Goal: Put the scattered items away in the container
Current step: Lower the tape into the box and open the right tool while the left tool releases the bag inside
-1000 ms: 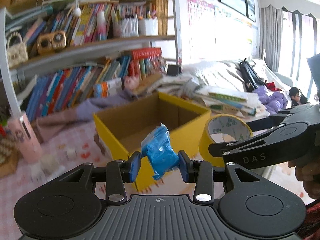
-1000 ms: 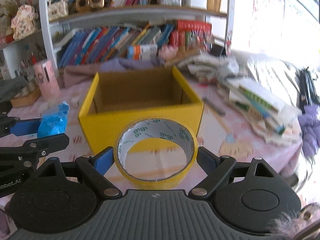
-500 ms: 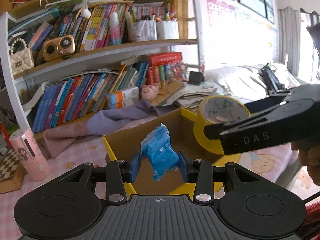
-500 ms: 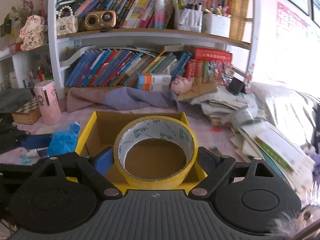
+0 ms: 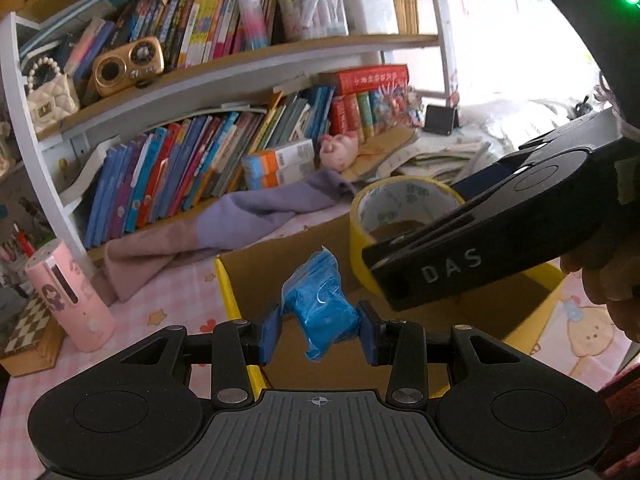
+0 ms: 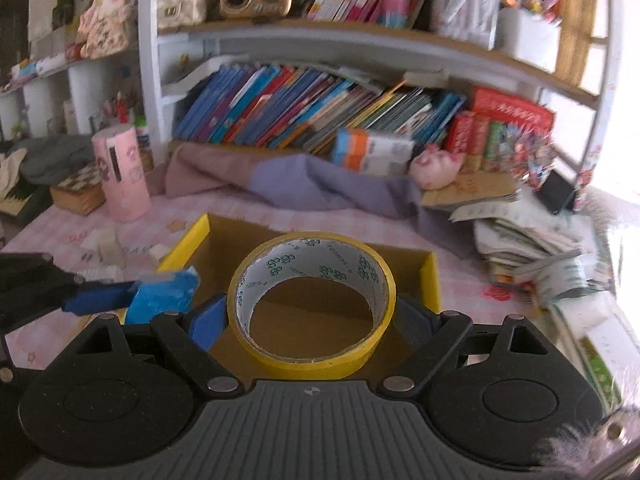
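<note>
Blue plastic crinkles between the jaws of the left gripper (image 5: 319, 334), which pinch a small blue packet (image 5: 320, 312) over the open yellow cardboard box (image 5: 230, 292). Beside it, the right gripper (image 6: 314, 320) has its jaws clamped wide on a roll of yellow tape (image 6: 312, 300), held flat above the same box's brown interior. Beyond the box, on the pink checked worktop (image 6: 60, 228), stand a pink cylinder (image 6: 122, 174) and a rumpled purple cloth (image 6: 304, 184). Farther back, a bookshelf (image 6: 320, 100) holds leaning books.

Packet (image 5: 320, 312) and tape (image 6: 312, 304) above box (image 6: 188, 240).
</note>
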